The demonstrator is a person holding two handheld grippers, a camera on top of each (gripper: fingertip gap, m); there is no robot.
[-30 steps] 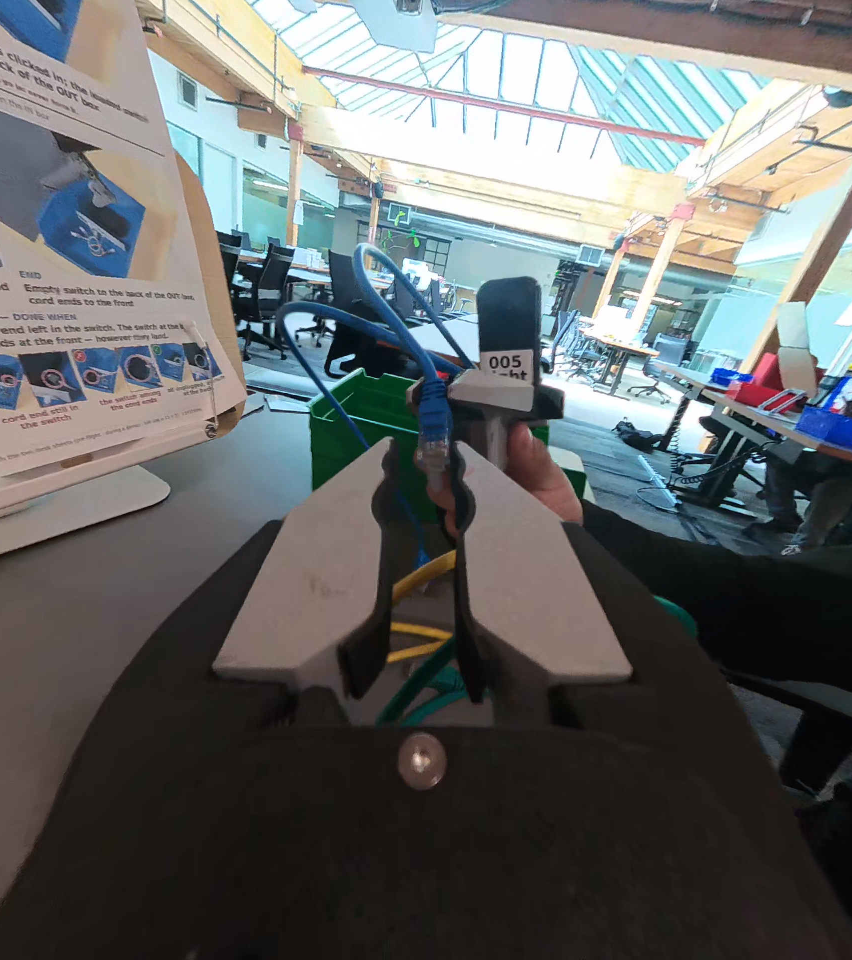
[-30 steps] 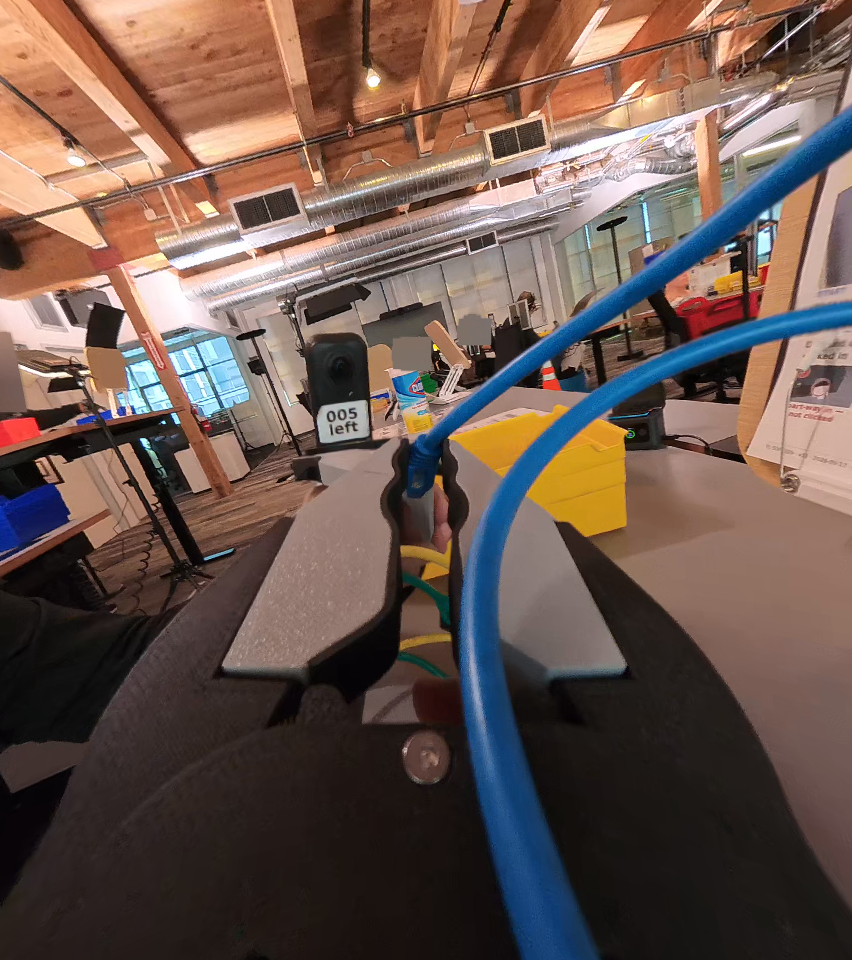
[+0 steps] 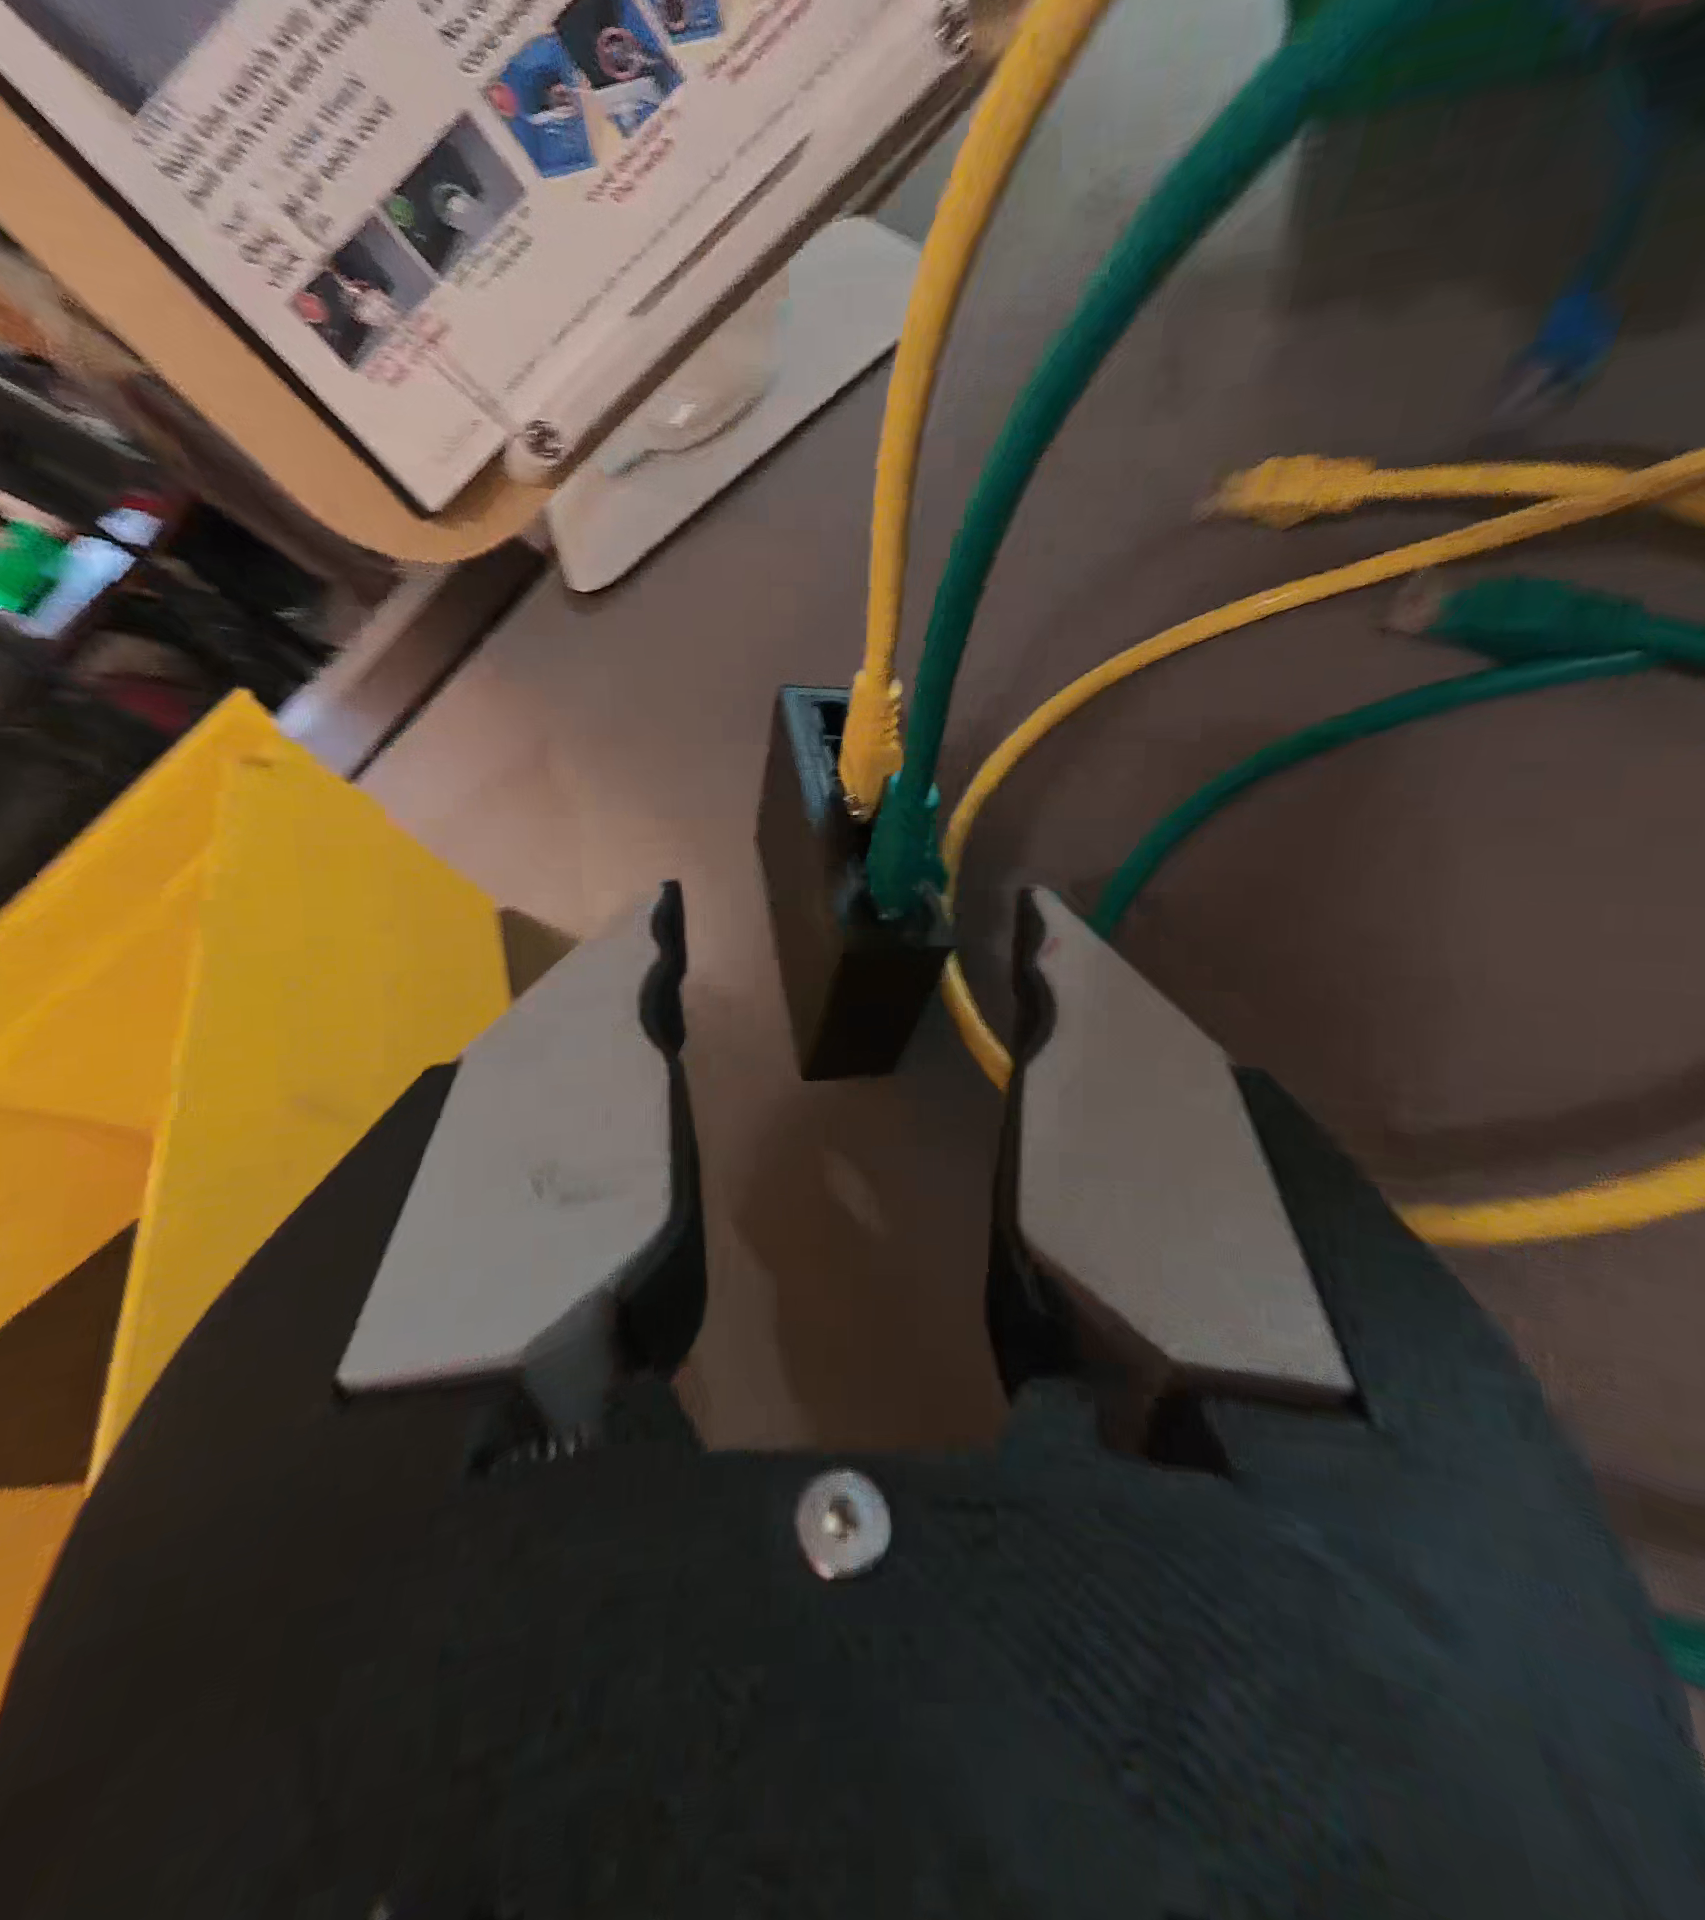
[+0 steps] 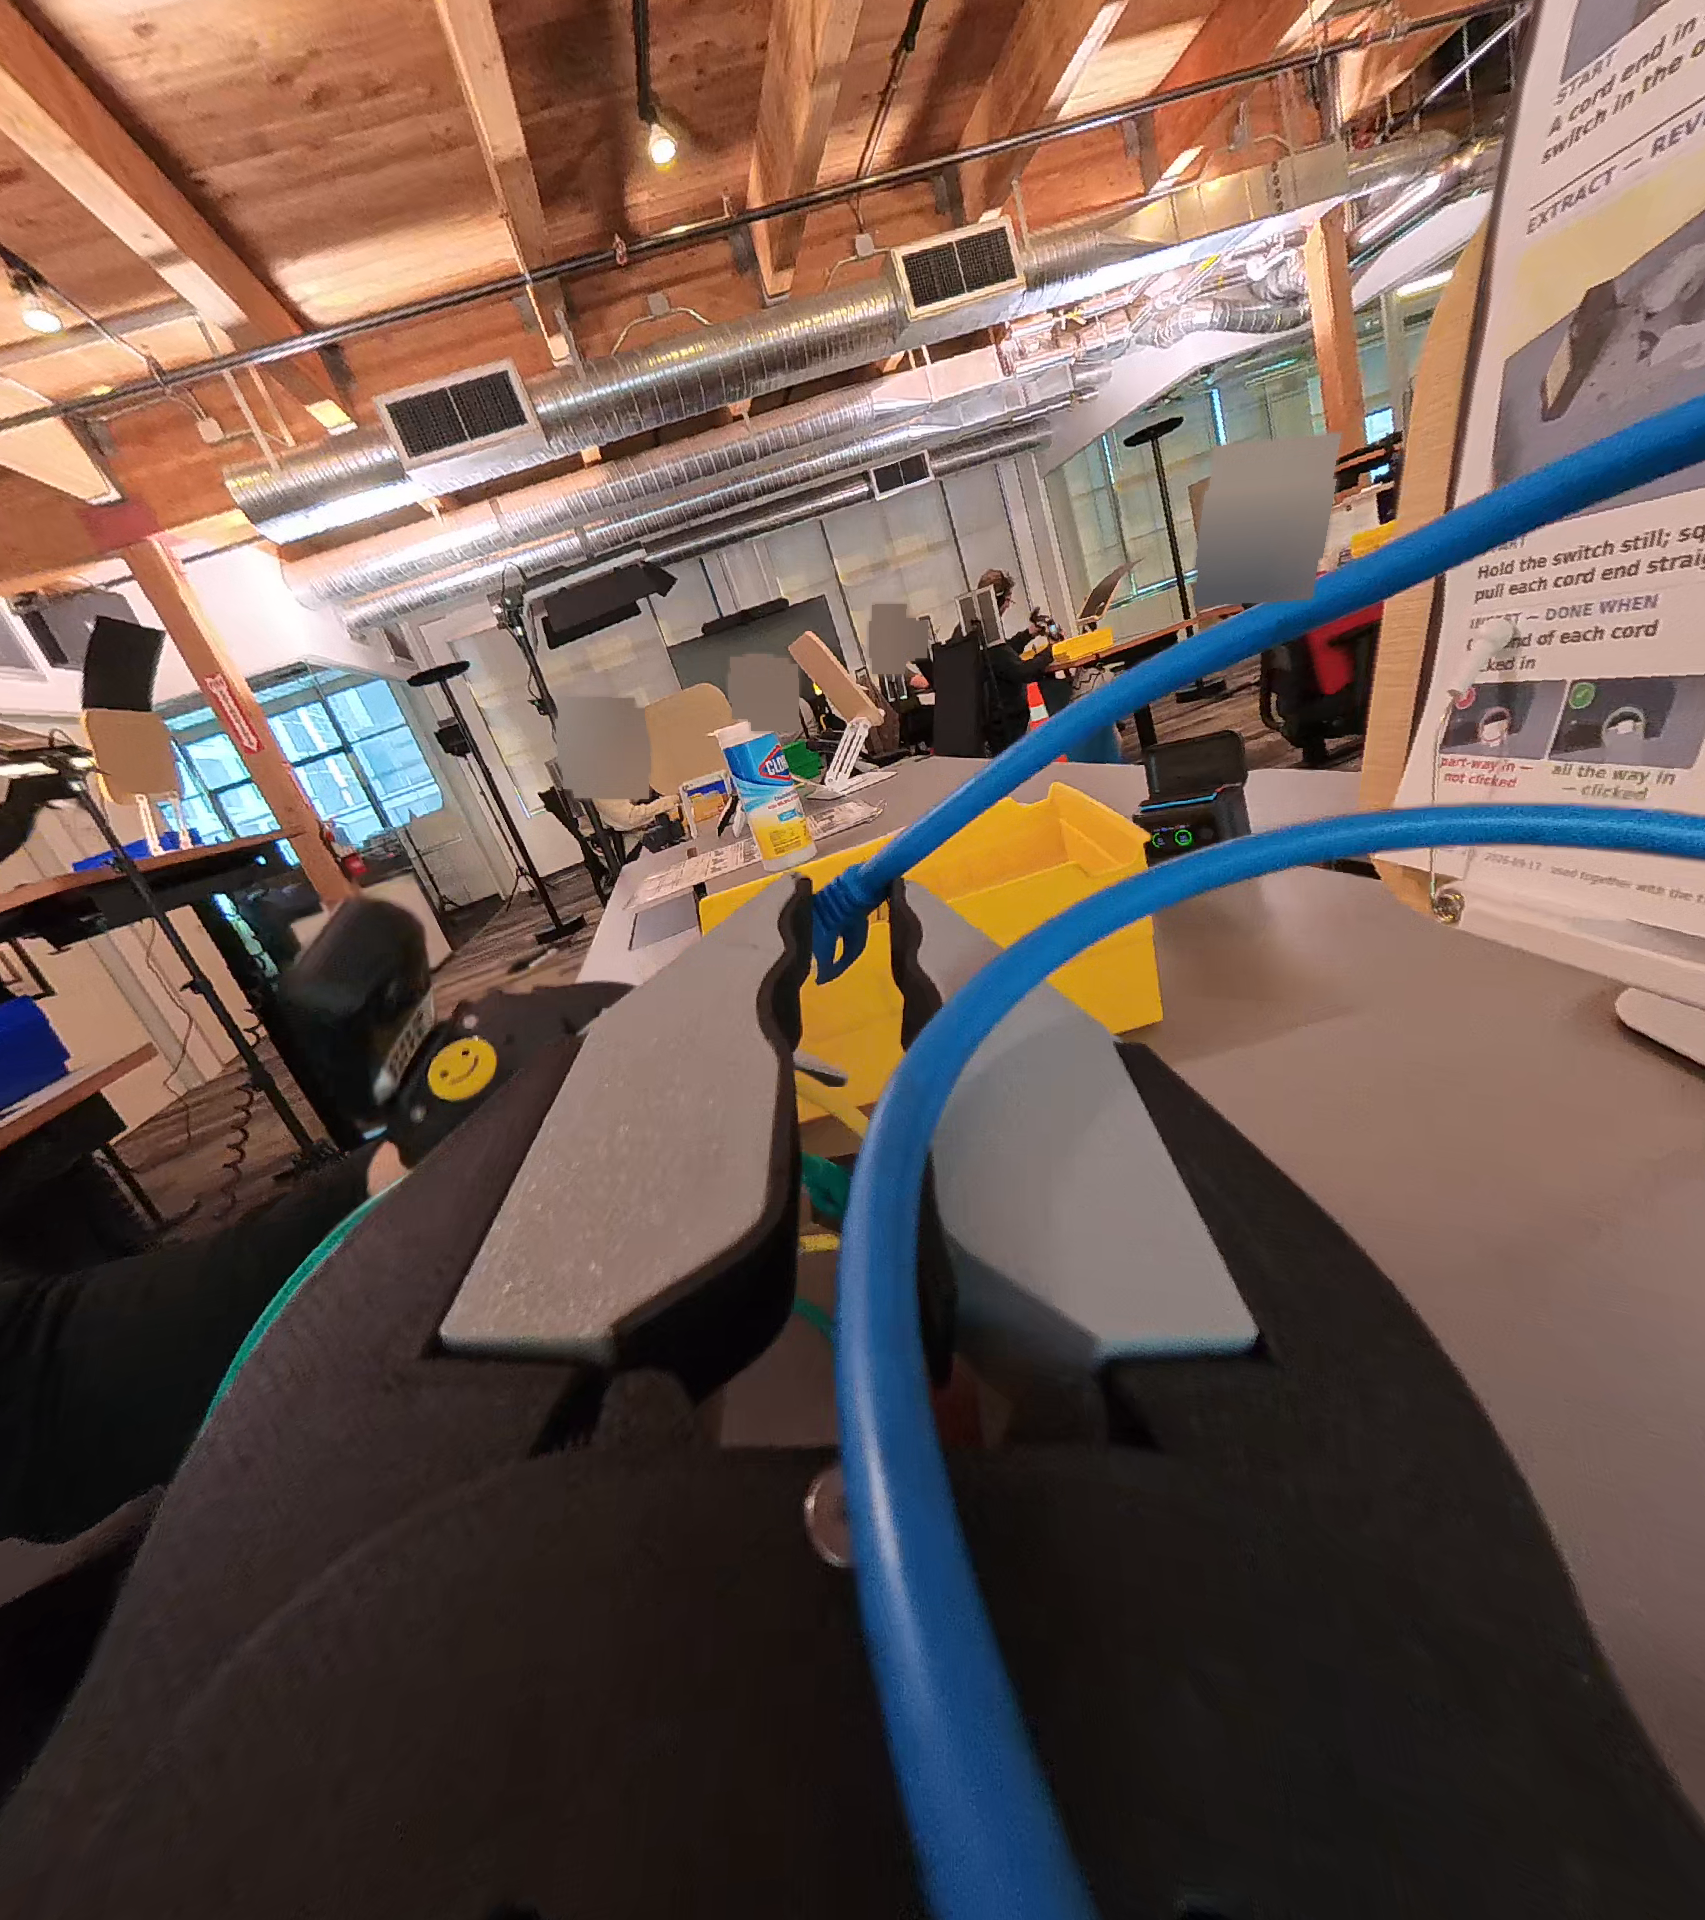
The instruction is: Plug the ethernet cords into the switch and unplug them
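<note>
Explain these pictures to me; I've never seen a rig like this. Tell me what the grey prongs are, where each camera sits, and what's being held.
The grey prongs are two-finger grippers that a person holds, one per hand; a camera on each looks along its fingers. In the left wrist view, the left gripper is open, just short of a black switch on the table, with a yellow cord and a green cord plugged in. In the right wrist view, the right gripper is shut on a blue cord. A yellow bin stands behind.

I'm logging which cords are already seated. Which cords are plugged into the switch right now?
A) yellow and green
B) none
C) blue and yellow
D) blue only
A: a yellow cord and a green cord sit in the switch; the right gripper holds the blue plug.
</note>
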